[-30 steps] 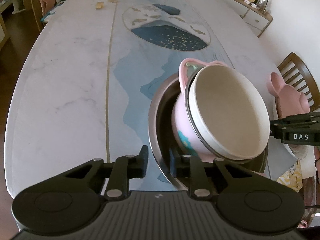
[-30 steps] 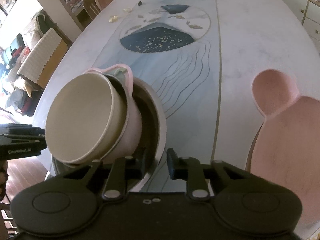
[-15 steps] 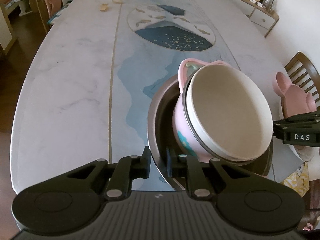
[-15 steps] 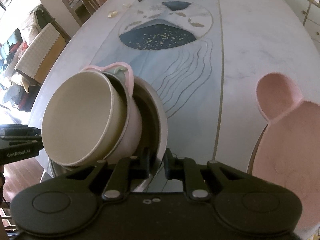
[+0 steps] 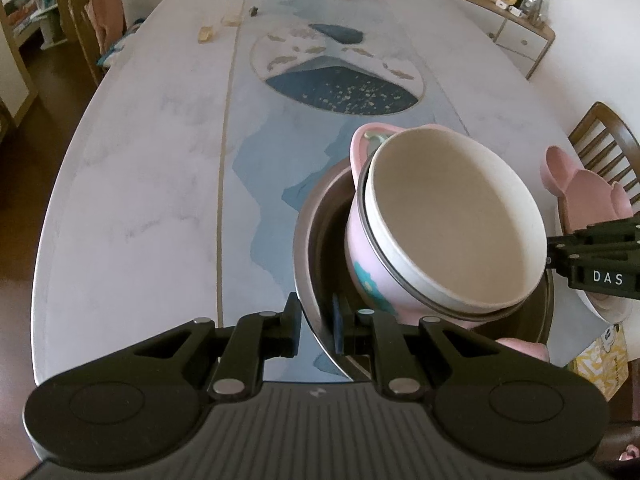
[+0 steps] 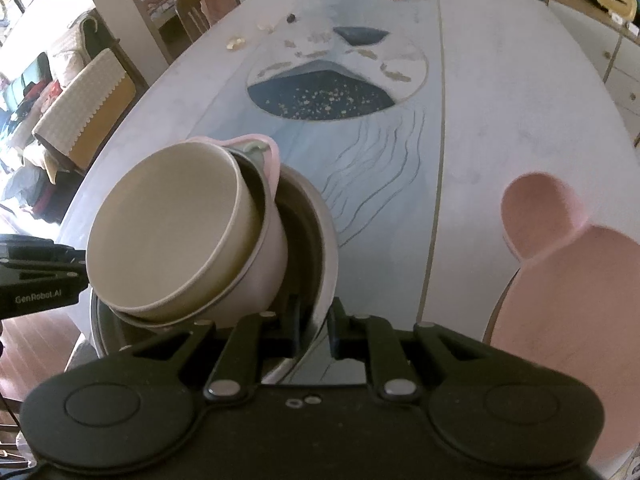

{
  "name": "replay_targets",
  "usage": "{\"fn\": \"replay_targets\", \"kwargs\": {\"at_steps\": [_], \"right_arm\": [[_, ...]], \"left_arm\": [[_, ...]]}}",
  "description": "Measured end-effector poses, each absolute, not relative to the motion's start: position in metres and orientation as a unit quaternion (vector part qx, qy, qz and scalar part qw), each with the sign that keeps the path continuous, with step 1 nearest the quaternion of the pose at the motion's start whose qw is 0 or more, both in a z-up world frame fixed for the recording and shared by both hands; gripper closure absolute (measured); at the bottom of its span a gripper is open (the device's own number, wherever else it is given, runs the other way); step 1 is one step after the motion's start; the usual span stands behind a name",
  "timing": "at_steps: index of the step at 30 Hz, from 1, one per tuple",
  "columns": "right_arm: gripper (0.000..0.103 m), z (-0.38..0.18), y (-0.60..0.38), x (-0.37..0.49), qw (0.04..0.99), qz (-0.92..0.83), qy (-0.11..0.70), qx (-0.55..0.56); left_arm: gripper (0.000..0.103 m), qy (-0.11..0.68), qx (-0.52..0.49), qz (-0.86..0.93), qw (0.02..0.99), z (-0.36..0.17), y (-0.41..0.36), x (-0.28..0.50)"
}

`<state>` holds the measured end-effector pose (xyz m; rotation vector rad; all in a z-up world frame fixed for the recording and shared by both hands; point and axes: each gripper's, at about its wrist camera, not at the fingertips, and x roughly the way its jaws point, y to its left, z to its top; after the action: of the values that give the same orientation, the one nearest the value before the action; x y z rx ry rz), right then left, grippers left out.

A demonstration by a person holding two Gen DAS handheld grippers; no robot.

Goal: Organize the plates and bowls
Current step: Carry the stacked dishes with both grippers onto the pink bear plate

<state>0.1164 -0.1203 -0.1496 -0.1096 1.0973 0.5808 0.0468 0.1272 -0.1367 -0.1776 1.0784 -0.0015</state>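
1. Left wrist view: my left gripper is clamped on the near-left rim of the steel bowl, one finger outside the wall and one inside.
2. Steel bowl sits at the near edge of the marble table; I can't tell if it rests on the table or is lifted.
3. Inside it, a pink bowl with a blue flower print, tilted toward the camera; nested in that, a cream bowl, tilted too.
4. My right gripper comes in from the right edge, level with the cream bowl's rim; its fingertips are hidden here.
5. Pink mouse-shaped plate lies further right, near a wooden chair.
6. Right wrist view: right gripper is pinched shut on the steel bowl's right rim, wall between the fingers.
7. Pink bowl and cream bowl lean left inside the steel bowl.
8. Left gripper shows at the left edge, beside the stack.
9. Pink mouse-shaped plate is on the right, well apart from the stack.
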Motion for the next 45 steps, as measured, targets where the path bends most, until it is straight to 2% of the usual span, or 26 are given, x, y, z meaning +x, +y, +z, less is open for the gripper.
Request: {"fn": "replay_targets", "kwargs": {"at_steps": [17,29,45], "right_arm": [[0.089,-0.101,-0.150,0.105,0.837,0.261,0.481,-0.021],[0.089,-0.067,-0.209,0.099,0.865,0.208,0.457,0.024],[0.089,-0.071,-0.324,0.109,0.879,0.136,0.453,0.059]], "left_arm": [[0.088,0.493,-0.063,-0.021,0.867,-0.082,0.100,0.050],[0.088,0.465,-0.018,-0.078,0.882,-0.048,0.038,0.074],[0.087,0.471,0.023,-0.142,0.870,-0.063,-0.080,0.126]]}}
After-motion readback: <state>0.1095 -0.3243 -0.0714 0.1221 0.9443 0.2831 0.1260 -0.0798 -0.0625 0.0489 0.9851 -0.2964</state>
